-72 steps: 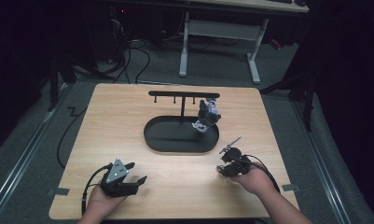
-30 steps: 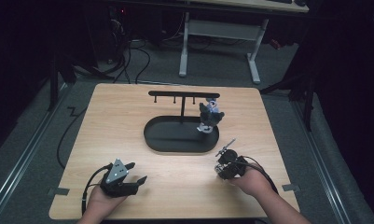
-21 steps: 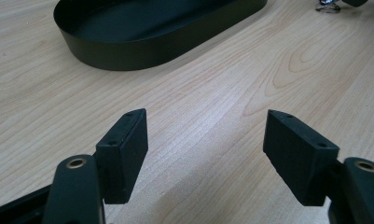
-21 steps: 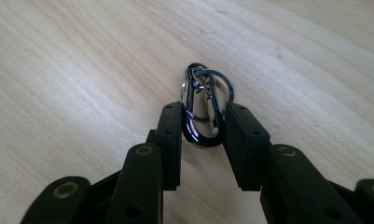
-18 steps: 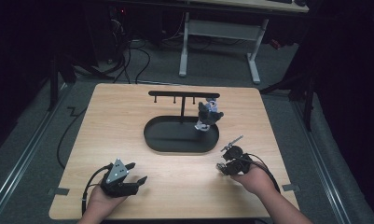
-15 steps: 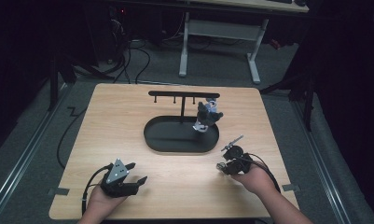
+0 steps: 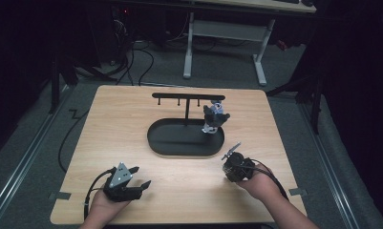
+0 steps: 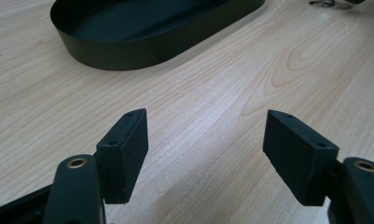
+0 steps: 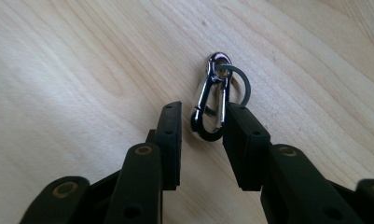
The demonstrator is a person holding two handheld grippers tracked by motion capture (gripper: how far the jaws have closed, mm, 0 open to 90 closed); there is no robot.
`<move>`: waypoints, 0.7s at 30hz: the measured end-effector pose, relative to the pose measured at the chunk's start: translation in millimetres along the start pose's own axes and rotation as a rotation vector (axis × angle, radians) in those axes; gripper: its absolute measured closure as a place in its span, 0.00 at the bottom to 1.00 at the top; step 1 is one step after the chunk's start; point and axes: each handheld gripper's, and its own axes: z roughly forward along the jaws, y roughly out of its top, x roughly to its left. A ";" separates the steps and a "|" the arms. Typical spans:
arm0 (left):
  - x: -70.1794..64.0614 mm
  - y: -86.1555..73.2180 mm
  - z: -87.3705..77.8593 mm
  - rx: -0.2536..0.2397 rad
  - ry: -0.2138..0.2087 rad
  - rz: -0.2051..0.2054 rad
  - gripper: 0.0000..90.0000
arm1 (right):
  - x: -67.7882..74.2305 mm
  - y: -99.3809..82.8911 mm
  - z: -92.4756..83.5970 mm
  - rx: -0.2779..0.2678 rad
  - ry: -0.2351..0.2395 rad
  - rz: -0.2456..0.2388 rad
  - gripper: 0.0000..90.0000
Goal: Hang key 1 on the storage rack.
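A silver carabiner (image 9: 210, 105) with a key ring lies on the wooden table (image 7: 122, 124). My right gripper (image 9: 204, 116) straddles its near end with the jaws partly apart. The right pad (image 9: 240, 135) touches it and a narrow gap shows at the left pad (image 9: 173, 140). From above, the carabiner (image 7: 231, 151) pokes out ahead of the right gripper (image 7: 228, 161) at the front right. My left gripper (image 7: 141, 175) rests at the front left, open, and its jaws (image 8: 208, 140) hold nothing over bare wood.
A black oval tray (image 7: 155, 138) sits mid-table, its wall (image 8: 128, 56) just ahead of the left gripper. From it rises a black T-shaped rack (image 7: 186, 97) with small hooks. A small grey figurine keychain (image 7: 214, 118) hangs at the rack's right end.
The right gripper has shifted slightly right since a second ago, with the carabiner still at its tips. The left gripper has stayed put.
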 end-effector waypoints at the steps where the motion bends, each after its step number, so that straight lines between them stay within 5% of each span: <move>1: 0.2 -0.1 -0.3 -0.001 0.000 -0.002 0.35 | -0.2 0.6 2.7 0.007 -0.004 0.005 0.75; 9: 1.8 -0.9 -1.3 -0.001 -0.003 -0.006 0.36 | -4.4 6.7 7.5 0.011 0.015 0.026 0.78; 12: 1.6 -0.7 -1.5 -0.004 -0.002 -0.006 0.36 | -8.4 8.7 1.6 -0.024 0.020 0.061 0.94; 21: 0.6 -0.6 -0.3 -0.002 -0.005 -0.002 0.36 | -16.5 10.0 3.8 -0.029 0.055 0.097 0.93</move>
